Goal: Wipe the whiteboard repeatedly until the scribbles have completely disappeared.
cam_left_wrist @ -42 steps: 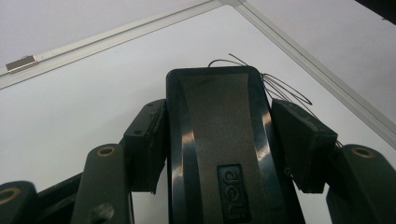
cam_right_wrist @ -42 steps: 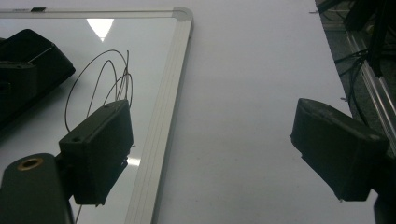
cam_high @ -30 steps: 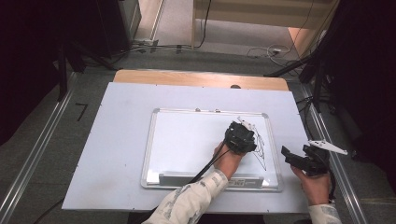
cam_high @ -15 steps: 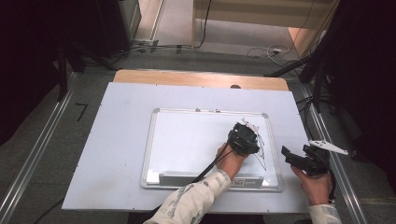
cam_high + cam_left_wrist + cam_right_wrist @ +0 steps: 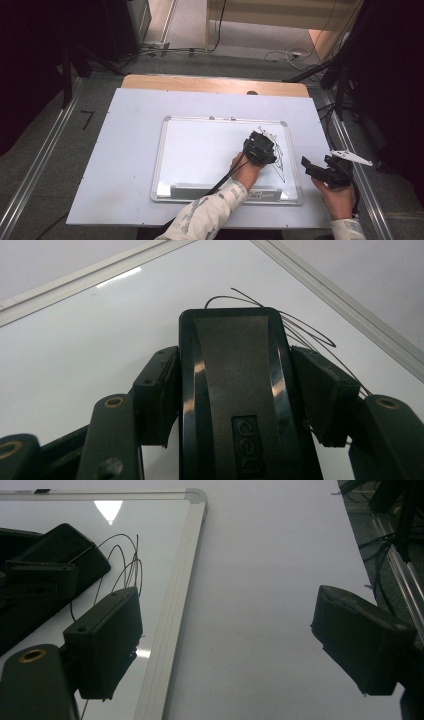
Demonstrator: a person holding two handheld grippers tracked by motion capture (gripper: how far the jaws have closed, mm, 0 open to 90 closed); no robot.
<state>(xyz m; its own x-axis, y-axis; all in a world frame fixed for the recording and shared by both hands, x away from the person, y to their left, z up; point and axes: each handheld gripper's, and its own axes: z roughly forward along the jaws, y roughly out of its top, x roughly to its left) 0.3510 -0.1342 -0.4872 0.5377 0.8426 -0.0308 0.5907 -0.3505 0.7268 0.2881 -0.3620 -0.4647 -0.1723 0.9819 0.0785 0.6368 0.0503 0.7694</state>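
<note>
While the left gripper (image 5: 260,148) rests over the right part of the whiteboard (image 5: 200,150) in the high view, near scribbled lines (image 5: 277,160), the right gripper (image 5: 325,172) sits off the board by the desk's (image 5: 125,150) right edge; through the left gripper view, its fingers (image 5: 157,390) pinch a black eraser (image 5: 235,390) against the board; seen from the right gripper view, fingers (image 5: 105,640) stand spread, holding nothing

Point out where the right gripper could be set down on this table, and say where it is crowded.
Free: the bare table left of the whiteboard, and the strip between the board's right frame and the table edge, where the open right gripper hovers. Crowded: the board's right part, with pen marks and the left gripper shut on the eraser.
</note>
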